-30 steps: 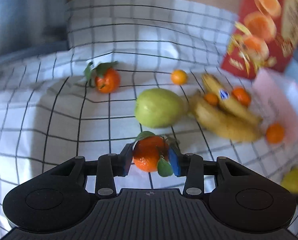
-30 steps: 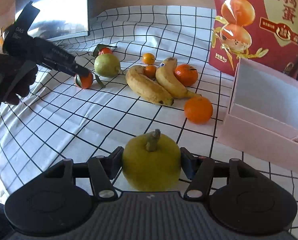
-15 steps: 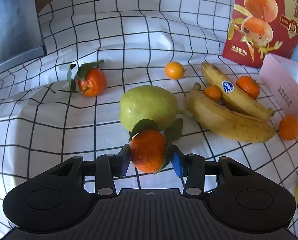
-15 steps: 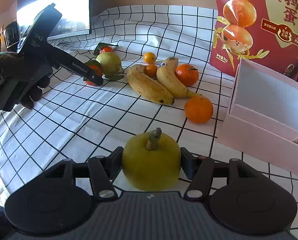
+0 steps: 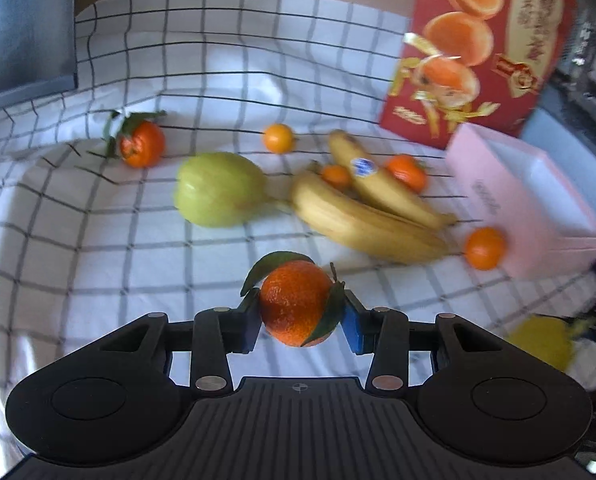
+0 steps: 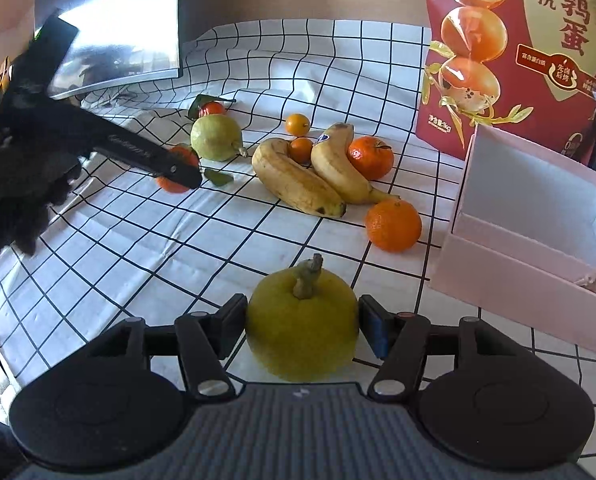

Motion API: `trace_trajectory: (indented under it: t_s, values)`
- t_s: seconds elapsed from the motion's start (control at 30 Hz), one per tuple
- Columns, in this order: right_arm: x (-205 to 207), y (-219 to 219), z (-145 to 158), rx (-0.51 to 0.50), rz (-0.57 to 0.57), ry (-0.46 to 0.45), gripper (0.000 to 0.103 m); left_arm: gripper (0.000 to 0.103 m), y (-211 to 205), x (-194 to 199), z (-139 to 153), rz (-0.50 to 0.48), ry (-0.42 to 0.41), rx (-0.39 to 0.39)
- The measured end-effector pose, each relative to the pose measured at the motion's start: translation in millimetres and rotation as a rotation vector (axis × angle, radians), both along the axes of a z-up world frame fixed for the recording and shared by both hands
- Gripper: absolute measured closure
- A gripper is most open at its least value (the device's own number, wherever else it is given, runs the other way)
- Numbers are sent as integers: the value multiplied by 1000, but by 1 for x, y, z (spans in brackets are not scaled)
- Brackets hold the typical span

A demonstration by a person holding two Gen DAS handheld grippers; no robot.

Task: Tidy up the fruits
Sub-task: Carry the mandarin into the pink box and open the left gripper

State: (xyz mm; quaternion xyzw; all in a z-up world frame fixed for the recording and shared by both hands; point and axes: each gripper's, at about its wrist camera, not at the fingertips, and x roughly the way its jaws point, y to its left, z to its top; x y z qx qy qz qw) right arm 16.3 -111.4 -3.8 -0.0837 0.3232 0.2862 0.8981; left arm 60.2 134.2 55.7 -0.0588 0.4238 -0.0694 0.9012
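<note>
My left gripper [image 5: 298,314] has a leafy mandarin [image 5: 293,300] between its blue pads, just above the checked cloth; its jaws are closing and the pads press on the fruit. The right wrist view shows this gripper [image 6: 181,172] from the side, held by a gloved hand [image 6: 13,196], in front of a green pear-like fruit [image 6: 215,136]. My right gripper [image 6: 302,326] is shut on a yellow pear [image 6: 302,320] with its stalk up. Two bananas [image 6: 298,176], several mandarins and a pink box [image 6: 538,216] lie beyond.
A red printed bag [image 6: 518,40] stands behind the open pink box at the right. A second leafy mandarin [image 5: 141,144] and a small orange fruit [image 5: 278,138] lie further back. A dark screen [image 6: 109,40] stands at the back left.
My left gripper has pulled back from the green fruit with the mandarin and swung towards the right. The right gripper and its yellow pear have stayed put.
</note>
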Motion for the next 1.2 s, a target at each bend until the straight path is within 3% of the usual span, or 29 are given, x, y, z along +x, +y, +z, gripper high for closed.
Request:
trace_trajectory:
  t_s: [0.13,0.27,0.4,0.5,0.63,0.73,0.83,0.97,1.07,1.2]
  values:
    - [3,0,-1,-4,17,8,42,57,-22,-21,6,-27,6,-56]
    - [5,-6,2,12,39,37,43,57,-41,-31,9,-46,21,-64]
    - [12,-28,15,73,7,73,43,57,-56,-27,35,-91,-38,-116]
    - [17,-57,42,137,-44,29,43,57,-74,-7,59,-158,-98,-126]
    - [17,-93,78,153,-154,-94,43,57,-110,35,71,-252,-117,-130]
    - [12,-117,89,152,-232,-137,43,57,-150,65,68,-350,-108,-105]
    - [5,-139,85,142,-301,-131,43,57,-193,93,56,-434,-20,-75]
    - [-8,-162,73,153,-375,-95,44,57,-242,109,34,-544,79,82]
    - [-14,-175,67,163,-418,-75,44,56,-255,111,15,-574,167,153]
    - [-21,-183,61,177,-453,-60,44,57,-259,117,5,-542,211,190]
